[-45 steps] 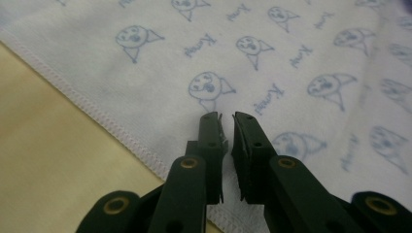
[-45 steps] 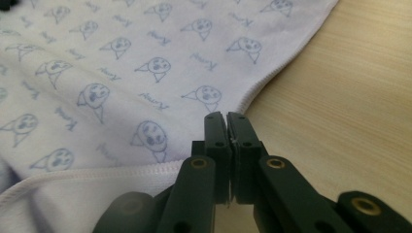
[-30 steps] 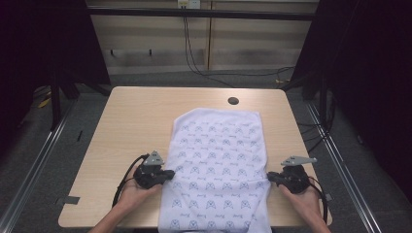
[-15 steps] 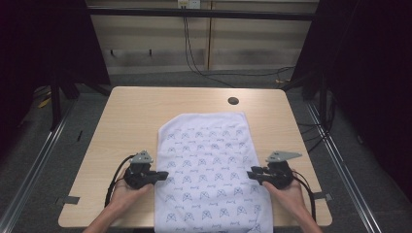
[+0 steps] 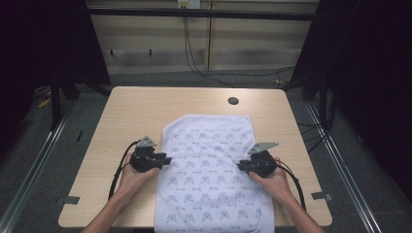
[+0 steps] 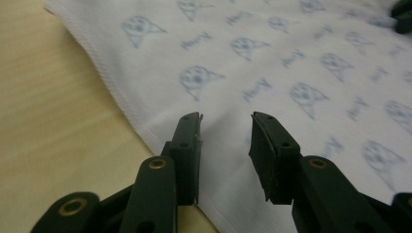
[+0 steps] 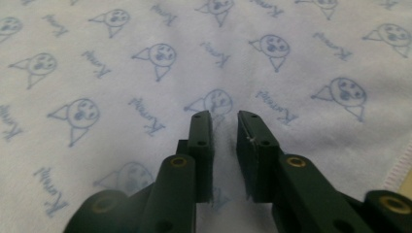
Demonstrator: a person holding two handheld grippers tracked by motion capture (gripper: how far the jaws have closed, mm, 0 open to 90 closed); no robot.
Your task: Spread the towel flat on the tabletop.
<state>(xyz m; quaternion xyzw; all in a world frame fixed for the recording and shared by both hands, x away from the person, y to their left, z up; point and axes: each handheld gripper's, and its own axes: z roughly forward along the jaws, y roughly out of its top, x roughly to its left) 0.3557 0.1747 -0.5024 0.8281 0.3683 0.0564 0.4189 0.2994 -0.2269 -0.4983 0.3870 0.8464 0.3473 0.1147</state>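
Note:
A white towel (image 5: 214,165) printed with pale blue faces and words lies flat on the wooden table (image 5: 131,116), its near end hanging over the front edge. My left gripper (image 5: 167,159) is at the towel's left hem. In the left gripper view its jaws (image 6: 226,121) have just been opening; they stand apart over the hem with nothing pinched. My right gripper (image 5: 240,166) reaches in over the towel's right side. Its jaws (image 7: 224,119) have just been closing, and a narrow gap shows between them above the flat towel (image 7: 145,58).
A dark round hole (image 5: 233,101) sits in the tabletop behind the towel. Bare wood lies left of the hem (image 6: 53,107). Grey tape patches (image 5: 70,199) mark the table's front corners. Cables trail from both grippers toward the person.
The towel has slid a little toward the front edge. The right gripper has moved left, inward over the towel. The left gripper has shifted slightly and its jaws have opened.

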